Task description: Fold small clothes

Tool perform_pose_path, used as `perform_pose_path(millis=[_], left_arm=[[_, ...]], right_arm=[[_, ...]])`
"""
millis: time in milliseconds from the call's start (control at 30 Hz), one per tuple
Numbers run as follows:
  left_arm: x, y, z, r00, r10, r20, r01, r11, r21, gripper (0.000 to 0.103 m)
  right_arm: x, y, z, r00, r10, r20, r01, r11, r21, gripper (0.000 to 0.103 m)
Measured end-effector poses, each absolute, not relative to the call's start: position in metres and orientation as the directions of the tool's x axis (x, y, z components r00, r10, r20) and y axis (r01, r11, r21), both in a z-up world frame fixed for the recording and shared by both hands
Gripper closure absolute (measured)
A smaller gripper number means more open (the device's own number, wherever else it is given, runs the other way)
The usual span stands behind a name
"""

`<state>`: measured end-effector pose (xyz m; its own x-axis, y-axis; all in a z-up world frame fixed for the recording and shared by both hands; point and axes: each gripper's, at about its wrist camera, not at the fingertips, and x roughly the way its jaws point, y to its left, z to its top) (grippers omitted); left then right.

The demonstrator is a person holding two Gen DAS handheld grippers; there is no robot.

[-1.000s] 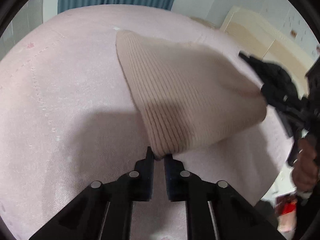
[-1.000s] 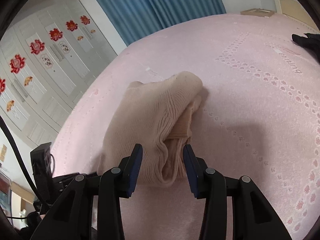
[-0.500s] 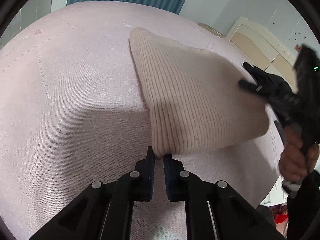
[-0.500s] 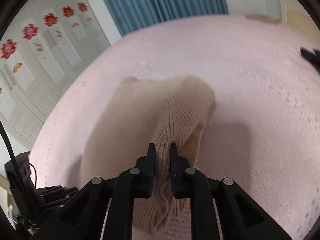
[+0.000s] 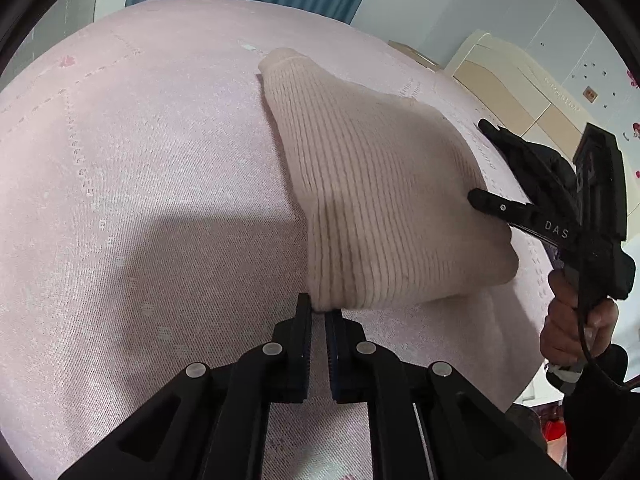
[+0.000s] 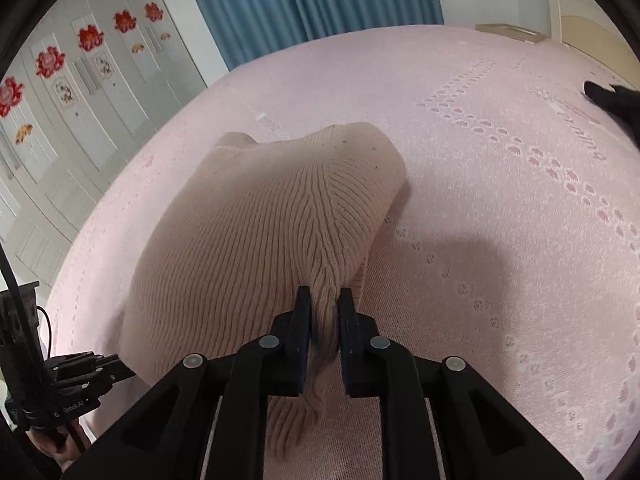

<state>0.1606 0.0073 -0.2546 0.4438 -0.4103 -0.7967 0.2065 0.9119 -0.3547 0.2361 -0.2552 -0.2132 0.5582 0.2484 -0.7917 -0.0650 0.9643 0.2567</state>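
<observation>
A beige ribbed knit garment (image 5: 380, 200) lies on the pink bedspread (image 5: 140, 160), pulled up at two points. My left gripper (image 5: 318, 312) is shut on its near corner. In the right wrist view the same knit (image 6: 260, 220) bunches into a ridge that runs between the pads of my right gripper (image 6: 325, 300). Those jaws are opening slightly, but the pads still pinch the ridge, and a tail of knit hangs below them. The left gripper's fingers (image 6: 100, 368) show at the lower left there.
The pink bedspread (image 6: 500, 220) stretches wide to the right of the knit. A black item (image 6: 612, 100) lies at its far right edge. White wardrobe doors (image 6: 80, 64) with red flowers, a blue curtain (image 6: 300, 0) and a cream headboard (image 5: 520, 92) surround the bed. A hand (image 5: 576, 332) holds the right gripper.
The right gripper, open a second ago around the folded edge, has closed on the knit and sunk a little. The left gripper keeps its hold and has barely moved.
</observation>
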Motion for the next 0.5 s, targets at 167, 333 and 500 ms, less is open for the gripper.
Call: perform_pose_path(millis=[167, 333, 500], left_arm=[[0.154, 0.017, -0.245, 0.442, -0.404, -0.801, 0.197, 0.915, -0.353, 0.085], [0.14, 0.044, -0.226, 0.504, -0.392, -0.77, 0.157, 0.918, -0.365, 0.066], [0.185, 0.03, -0.2, 0.532, -0.449, -0.717, 0.203, 0.891, -0.407, 0.065]], right_arm=[[0.232, -0.247, -0.185, 0.624, 0.197, -0.756, -0.089, 0.979, 0.181, 0.071], [0.237, -0.238, -0.161, 0.691, 0.154, -0.706, -0.128, 0.988, 0.091, 0.071], [0.26, -0.237, -0.171, 0.676, 0.194, -0.711, -0.138, 0.981, 0.137, 0.074]])
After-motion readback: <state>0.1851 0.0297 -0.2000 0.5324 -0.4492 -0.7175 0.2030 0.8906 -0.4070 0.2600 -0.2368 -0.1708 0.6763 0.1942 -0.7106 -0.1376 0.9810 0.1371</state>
